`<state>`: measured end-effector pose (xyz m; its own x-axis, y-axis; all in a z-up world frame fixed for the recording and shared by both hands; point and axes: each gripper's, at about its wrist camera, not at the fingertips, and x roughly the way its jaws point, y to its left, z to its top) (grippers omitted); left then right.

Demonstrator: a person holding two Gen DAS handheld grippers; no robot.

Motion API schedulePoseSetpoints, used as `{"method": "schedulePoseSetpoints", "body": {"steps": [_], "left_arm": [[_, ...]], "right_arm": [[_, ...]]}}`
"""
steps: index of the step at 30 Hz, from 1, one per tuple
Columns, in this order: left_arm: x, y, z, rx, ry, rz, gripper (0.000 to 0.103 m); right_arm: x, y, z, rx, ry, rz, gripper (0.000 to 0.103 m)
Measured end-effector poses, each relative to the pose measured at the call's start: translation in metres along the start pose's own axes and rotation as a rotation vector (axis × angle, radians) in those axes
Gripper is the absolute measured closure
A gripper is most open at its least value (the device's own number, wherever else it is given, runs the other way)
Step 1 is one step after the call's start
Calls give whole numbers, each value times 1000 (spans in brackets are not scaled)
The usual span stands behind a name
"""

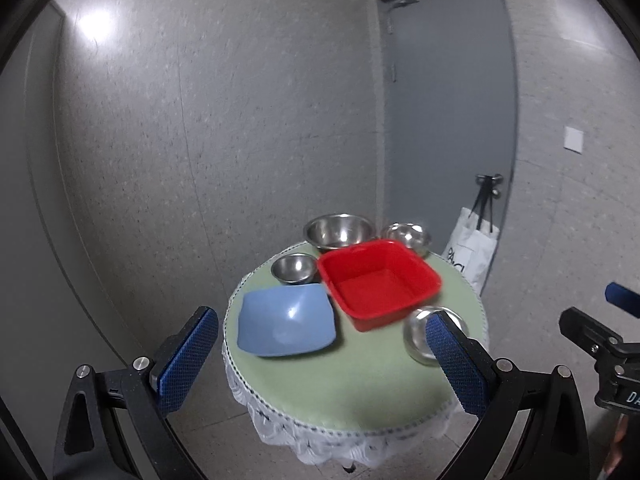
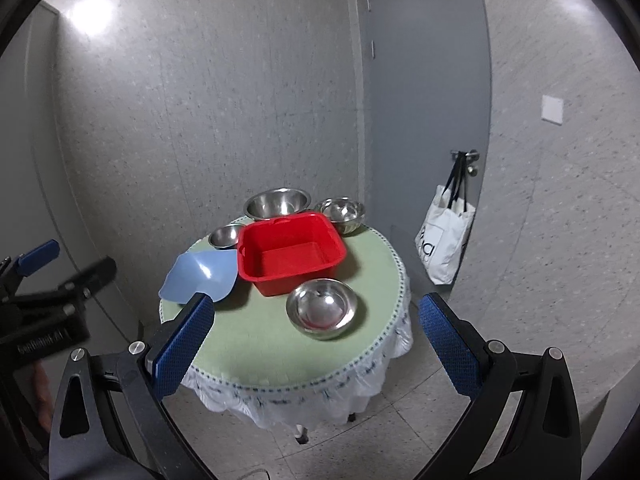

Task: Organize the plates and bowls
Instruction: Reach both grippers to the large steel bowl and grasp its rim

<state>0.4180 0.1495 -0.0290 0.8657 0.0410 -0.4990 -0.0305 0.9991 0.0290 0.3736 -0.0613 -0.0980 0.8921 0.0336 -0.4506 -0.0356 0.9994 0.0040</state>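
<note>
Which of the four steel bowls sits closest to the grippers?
The steel bowl at the front right, alone before the red tub. The other three steel bowls line the table's far edge behind the tub.

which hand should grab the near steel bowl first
Right, probably. The near round steel bowl lies centred ahead of the open right hand-held gripper; in the left wrist view it sits behind one finger of the left hand-held gripper.
</note>
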Motion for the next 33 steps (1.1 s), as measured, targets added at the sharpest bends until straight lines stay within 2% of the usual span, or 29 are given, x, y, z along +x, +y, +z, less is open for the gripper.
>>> {"method": "schedulePoseSetpoints", "body": {"steps": [5, 7, 10, 12, 17, 20, 22, 24, 27, 30, 33], "left_arm": [[76, 12, 45, -14, 40, -37, 1], [120, 19, 72, -23, 60, -57, 1], [179, 21, 107, -35, 79, -50, 1], [233, 22, 135, -45, 101, -30, 1], [352, 18, 186, -96, 181, 22, 1], [447, 22, 214, -120, 276, 53, 1], [493, 22, 222, -117, 312, 85, 1], [555, 28, 227, -135, 377, 114, 1], [631, 42, 230, -182, 473, 126, 8], [689, 53, 229, -203, 547, 145, 15], [732, 59, 227, -197, 591, 164, 26]], "right_arm": [[61, -4, 34, 10, 42, 38, 0], [86, -6, 52, 7, 48, 65, 0], [136, -11, 86, -6, 58, 109, 0], [173, -16, 110, -12, 63, 154, 0], [294, -30, 172, -41, 126, 254, 0], [375, -33, 199, -53, 217, 275, 0], [430, -35, 211, -59, 278, 326, 0], [473, -36, 216, -67, 324, 331, 0], [539, -33, 214, -68, 397, 356, 1], [595, -31, 206, -50, 467, 389, 7], [640, -22, 192, -68, 535, 367, 12]]}}
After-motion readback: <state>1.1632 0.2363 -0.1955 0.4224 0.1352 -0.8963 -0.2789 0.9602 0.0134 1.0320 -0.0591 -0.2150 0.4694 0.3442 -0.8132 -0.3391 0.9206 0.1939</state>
